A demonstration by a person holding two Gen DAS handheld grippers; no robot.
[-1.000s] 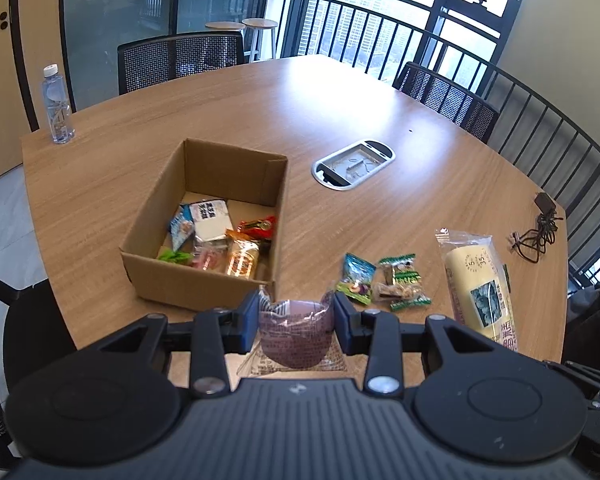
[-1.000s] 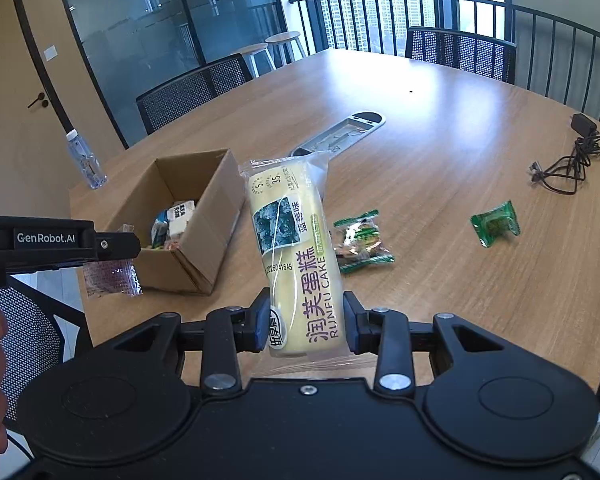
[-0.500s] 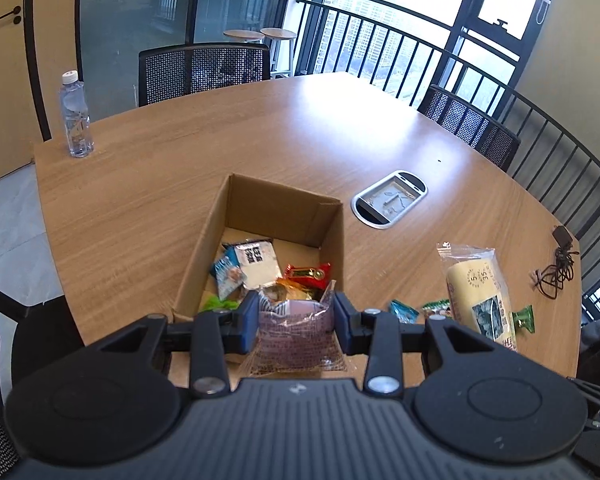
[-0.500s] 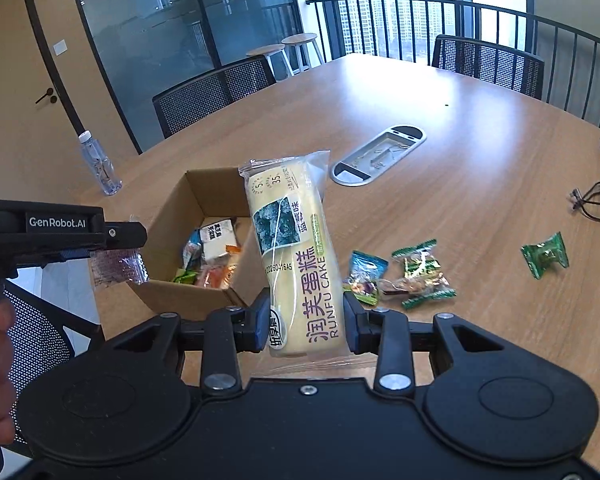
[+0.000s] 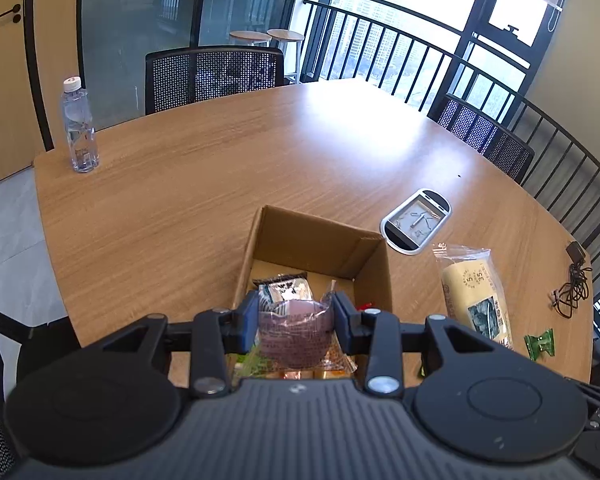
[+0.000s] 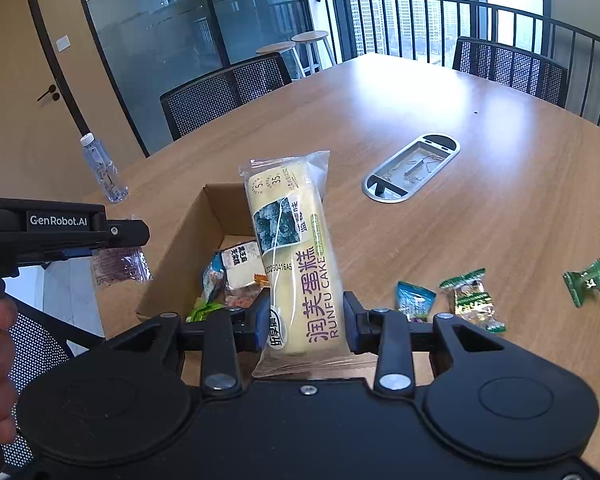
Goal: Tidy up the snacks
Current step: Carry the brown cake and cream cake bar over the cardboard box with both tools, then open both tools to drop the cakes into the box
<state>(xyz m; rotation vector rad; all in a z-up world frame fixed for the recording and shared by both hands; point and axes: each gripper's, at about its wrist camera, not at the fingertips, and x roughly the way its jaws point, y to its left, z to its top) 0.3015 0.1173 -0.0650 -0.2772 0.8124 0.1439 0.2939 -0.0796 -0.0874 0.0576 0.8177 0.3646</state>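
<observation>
i am holding a small purple snack bag (image 5: 296,334) in the left gripper (image 5: 296,320), its jaws closing narrow on the bag's sides, low in the middle of the left wrist frame and right over the near end of the open cardboard box (image 5: 320,236). inside the box i am seeing several packets (image 5: 284,288) lying on the floor of it, one dark and silver one just beyond the bag. in the right gripper (image 6: 306,320) i am gripping a long yellow cake packet (image 6: 296,260), jaws pressing on its lower part, the packet sticking up and away toward the centre of the right wrist frame, its top end overlapping the box's right wall in that view. the left gripper is showing at the left edge of the right wrist frame with the purple bag hanging under it, beside the box's left wall. on the bench (image 6: 460,92), at the lower right of the right wrist frame, a blue candy (image 6: 414,300) and a green-and-white candy (image 6: 472,298) are lying close together, and a green candy (image 6: 586,282) is lying well apart from them further right. a water bottle (image 5: 79,120) is standing upright at the upper left of the left wrist frame, near the bench's far edge. a metal cable hatch (image 5: 416,226) is sitting flush in the bench just right of the box.
</observation>
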